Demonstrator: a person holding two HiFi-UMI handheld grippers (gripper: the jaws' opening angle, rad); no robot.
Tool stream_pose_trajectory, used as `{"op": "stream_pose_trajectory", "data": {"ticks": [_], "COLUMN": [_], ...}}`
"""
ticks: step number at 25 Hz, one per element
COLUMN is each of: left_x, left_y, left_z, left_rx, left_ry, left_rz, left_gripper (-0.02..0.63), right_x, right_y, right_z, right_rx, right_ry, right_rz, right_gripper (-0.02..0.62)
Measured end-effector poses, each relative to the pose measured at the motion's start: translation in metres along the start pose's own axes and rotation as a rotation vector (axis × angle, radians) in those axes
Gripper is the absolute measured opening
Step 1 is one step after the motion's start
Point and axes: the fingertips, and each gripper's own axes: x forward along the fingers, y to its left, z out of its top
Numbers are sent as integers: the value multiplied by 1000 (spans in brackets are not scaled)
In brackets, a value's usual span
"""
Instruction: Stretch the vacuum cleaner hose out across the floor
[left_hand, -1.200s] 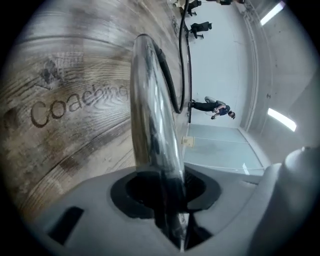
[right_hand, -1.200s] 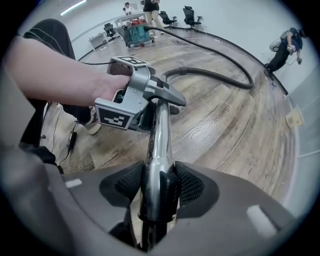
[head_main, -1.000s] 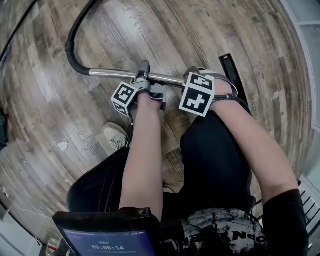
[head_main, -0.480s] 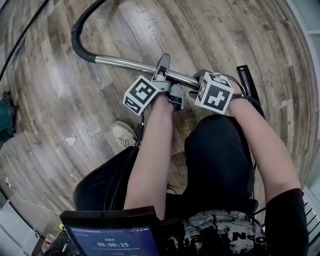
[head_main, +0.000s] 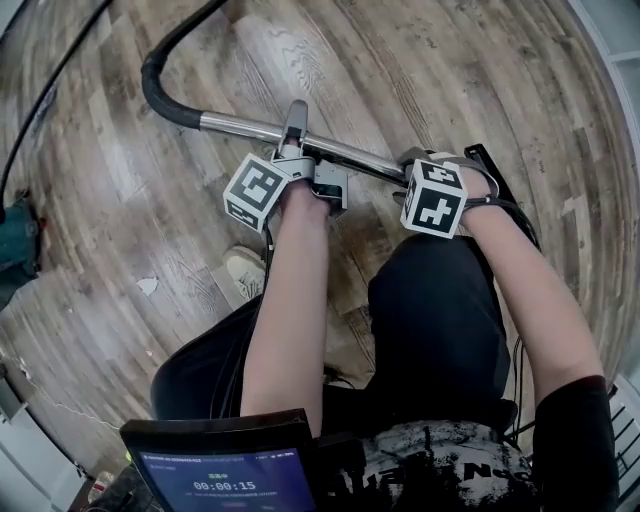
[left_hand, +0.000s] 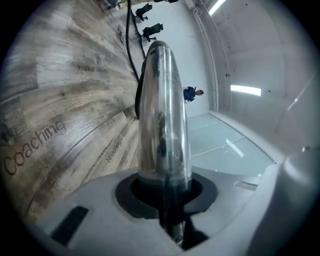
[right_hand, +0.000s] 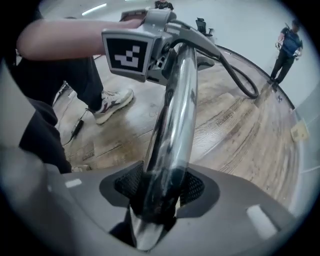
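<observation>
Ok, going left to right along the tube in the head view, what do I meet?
Hose → tube → left gripper, jaws just closed further on the tube → right gripper, jaws just opened further, tube between them.

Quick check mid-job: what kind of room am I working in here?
Probably a big open indoor hall or studio: wood-plank floor, bare white walls, a person standing far off.

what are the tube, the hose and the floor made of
The tube: metal, likely chromed steel or polished aluminium; mirror-bright, reflects the room.
The hose: looks like black plastic or rubber, matt, bent in a smooth curve.
The floor: wood-look planks, grain and seams showing; real wood or laminate can't be told.
</observation>
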Motion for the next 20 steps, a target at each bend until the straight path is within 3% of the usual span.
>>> {"op": "stream_pose_trajectory", "data": {"ticks": [2, 5, 9, 20], "left_x": [-1, -2, -5, 0], "left_y": [-6, -12, -20, -29], "left_z": [-4, -9, -8, -3], "left_rx": [30, 10, 35, 135], "left_ry": [-5, -15, -22, 80], "left_rz": [15, 26, 37, 18], "left_gripper": [74, 74, 74, 76], "right_x": [0, -9, -9, -9], "right_y": [-5, -16, -13, -3], "right_z": [9, 30, 33, 50], "right_rx": [44, 154, 86, 163], "right_ry": [-50, -127, -100, -152], "right_rz": [-45, -60, -90, -27], "right_gripper": [198, 197, 122, 118]}}
